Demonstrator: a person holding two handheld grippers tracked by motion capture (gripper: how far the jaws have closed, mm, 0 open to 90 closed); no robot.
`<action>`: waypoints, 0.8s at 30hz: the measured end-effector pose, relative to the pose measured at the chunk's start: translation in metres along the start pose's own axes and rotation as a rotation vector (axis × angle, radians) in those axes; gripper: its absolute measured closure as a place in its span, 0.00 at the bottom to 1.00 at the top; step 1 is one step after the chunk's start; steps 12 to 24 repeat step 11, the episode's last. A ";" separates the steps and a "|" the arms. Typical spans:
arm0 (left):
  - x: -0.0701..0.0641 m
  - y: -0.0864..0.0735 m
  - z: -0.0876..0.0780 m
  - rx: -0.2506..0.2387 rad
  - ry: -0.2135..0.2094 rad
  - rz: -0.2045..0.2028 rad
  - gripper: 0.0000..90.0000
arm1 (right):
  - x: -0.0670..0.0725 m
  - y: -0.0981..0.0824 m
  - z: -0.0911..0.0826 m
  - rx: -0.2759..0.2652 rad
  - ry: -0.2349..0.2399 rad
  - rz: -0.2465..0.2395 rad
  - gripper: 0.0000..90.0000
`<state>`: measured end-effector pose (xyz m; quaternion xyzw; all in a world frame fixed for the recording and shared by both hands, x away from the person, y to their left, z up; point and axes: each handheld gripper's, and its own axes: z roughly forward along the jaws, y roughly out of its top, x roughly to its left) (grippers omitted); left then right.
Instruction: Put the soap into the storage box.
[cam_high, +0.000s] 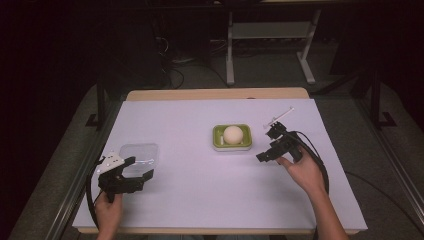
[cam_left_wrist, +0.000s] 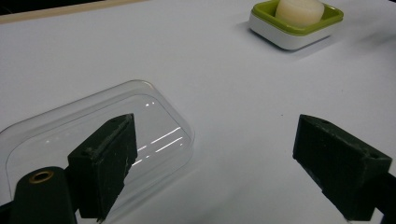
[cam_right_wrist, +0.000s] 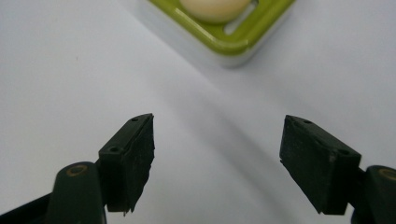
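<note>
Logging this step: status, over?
Left hand-held gripper open beside clear lid. Right hand-held gripper open, short of green soap dish. Nothing between.

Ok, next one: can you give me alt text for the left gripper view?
The left gripper is open, its two black jaws wide apart just above a white table. A clear plastic lid lies flat on the table behind the left-hand jaw. Farther off at upper right, a green and white soap dish holds a pale round soap.

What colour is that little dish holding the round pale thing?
The dish is lime green inside, with a white base; the left gripper view shows it best.
</note>
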<state>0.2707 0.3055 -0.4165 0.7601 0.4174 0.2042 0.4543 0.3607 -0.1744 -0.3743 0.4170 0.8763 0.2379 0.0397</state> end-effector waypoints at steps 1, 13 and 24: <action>0.000 0.000 0.000 0.000 0.000 0.000 0.14 | 0.000 0.000 0.000 0.000 0.000 0.000 0.28; -0.003 0.000 0.001 0.003 -0.008 0.014 0.14 | 0.018 -0.072 -0.009 -0.092 -0.018 -0.002 0.23; -0.003 0.000 0.001 0.003 -0.008 0.014 0.14 | 0.018 -0.072 -0.009 -0.092 -0.018 -0.002 0.23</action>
